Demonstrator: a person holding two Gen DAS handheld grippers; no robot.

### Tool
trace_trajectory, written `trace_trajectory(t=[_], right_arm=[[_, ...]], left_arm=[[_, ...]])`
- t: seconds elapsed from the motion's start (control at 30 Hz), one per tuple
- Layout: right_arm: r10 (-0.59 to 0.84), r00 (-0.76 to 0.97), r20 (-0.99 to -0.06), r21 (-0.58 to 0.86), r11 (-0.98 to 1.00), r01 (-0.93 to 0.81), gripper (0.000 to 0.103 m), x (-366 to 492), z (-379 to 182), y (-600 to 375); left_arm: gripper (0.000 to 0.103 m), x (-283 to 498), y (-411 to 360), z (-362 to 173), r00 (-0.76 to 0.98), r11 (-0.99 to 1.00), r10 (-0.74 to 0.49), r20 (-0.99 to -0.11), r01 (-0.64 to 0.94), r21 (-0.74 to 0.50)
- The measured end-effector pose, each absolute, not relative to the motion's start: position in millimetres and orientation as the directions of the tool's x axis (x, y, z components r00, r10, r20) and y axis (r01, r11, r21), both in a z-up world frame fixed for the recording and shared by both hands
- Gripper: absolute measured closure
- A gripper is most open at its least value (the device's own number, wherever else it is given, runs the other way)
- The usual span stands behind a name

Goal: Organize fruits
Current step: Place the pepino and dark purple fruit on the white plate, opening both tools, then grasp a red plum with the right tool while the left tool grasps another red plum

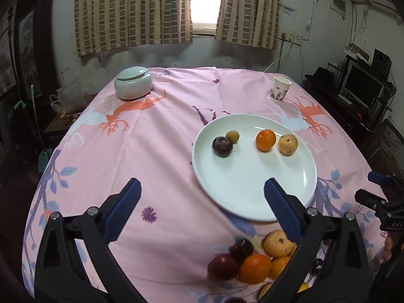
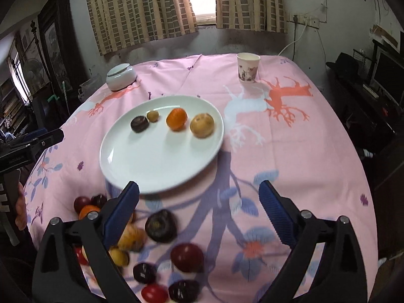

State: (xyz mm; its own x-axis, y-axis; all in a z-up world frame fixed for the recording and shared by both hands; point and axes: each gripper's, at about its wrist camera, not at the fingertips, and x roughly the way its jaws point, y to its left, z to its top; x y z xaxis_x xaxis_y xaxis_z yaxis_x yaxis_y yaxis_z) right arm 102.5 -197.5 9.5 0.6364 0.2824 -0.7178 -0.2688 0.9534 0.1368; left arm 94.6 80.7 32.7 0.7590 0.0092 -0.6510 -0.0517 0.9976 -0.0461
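White plate point(image 1: 252, 176) sits mid-table on pink tablecloth point(image 1: 151, 151), holding four fruits in a row along its far half: dark plum point(image 1: 222, 146), small olive-green fruit point(image 1: 232, 136) touching it, orange point(image 1: 265, 140), tan speckled fruit point(image 1: 288, 144) just beside the orange. Near half of plate bare. Loose fruit pile point(image 2: 156, 247) lies on the cloth at the near table edge, off the plate: dark plums, oranges, yellowish and red ones, some blurred. Lidded pale-green jar point(image 1: 133, 82) far left, lid on, contents hidden. Paper cup point(image 1: 280, 88) far right, upright; inside not visible.

Right wrist view shows more of the pile spread out; left wrist view shows it bunched, partly behind a finger.

Left gripper point(image 1: 202, 207) spread wide, empty, above the cloth beside the plate. Right gripper point(image 2: 199, 209) spread wide, empty, over the pile.
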Motion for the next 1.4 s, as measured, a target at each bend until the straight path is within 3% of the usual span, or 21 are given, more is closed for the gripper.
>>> trace_trajectory(t=[0.13,0.4,0.43,0.53,0.57,0.73,0.8,1.3,1.4], right_arm=[[0.274,0.637,-0.720,0.163,0.960,-0.229,0.007,58.4,-8.7,-211.8],[0.298,0.574,-0.763,0.182,0.950,-0.253,0.009,42.0,-37.6,-196.5],[0.298,0.575,-0.762,0.178,0.950,-0.257,0.011,44.2,-38.2,-194.3],[0.293,0.557,-0.777,0.182,0.952,-0.248,0.047,55.6,-47.9,-190.3],[0.298,0.541,-0.786,0.193,0.950,-0.244,0.052,60.7,-52.1,-190.9],[0.305,0.504,-0.808,0.203,0.947,-0.247,0.056,68.6,-63.7,-184.7],[0.267,0.519,-0.812,0.158,0.957,-0.245,0.063,70.1,-63.5,-181.2],[0.313,0.533,-0.786,0.177,0.940,-0.291,0.064,45.7,-41.3,-180.6],[0.325,0.532,-0.782,0.188,0.937,-0.295,0.064,44.4,-40.6,-180.5]], left_arm=[[0.002,49.8,83.2,14.7,0.780,0.995,0.064,-0.623,-0.101,-0.024],[0.002,29.8,88.4,-21.0,0.702,0.994,0.084,-0.707,-0.112,0.006],[0.002,28.6,90.3,-22.8,0.698,0.993,0.084,-0.711,-0.115,0.005],[0.002,25.1,98.1,-27.3,0.687,0.991,0.094,-0.720,-0.136,0.000],[0.002,24.4,101.1,-29.2,0.682,0.990,0.095,-0.726,-0.143,-0.005],[0.002,22.1,111.9,-37.0,0.659,0.987,0.080,-0.748,-0.155,-0.031],[0.002,22.1,112.2,-38.0,0.655,0.988,0.076,-0.752,-0.154,-0.034],[0.002,56.7,71.2,-77.3,0.538,0.994,0.097,-0.837,-0.009,0.109],[0.003,68.9,65.9,-81.4,0.538,0.996,0.063,-0.841,0.017,0.085]])
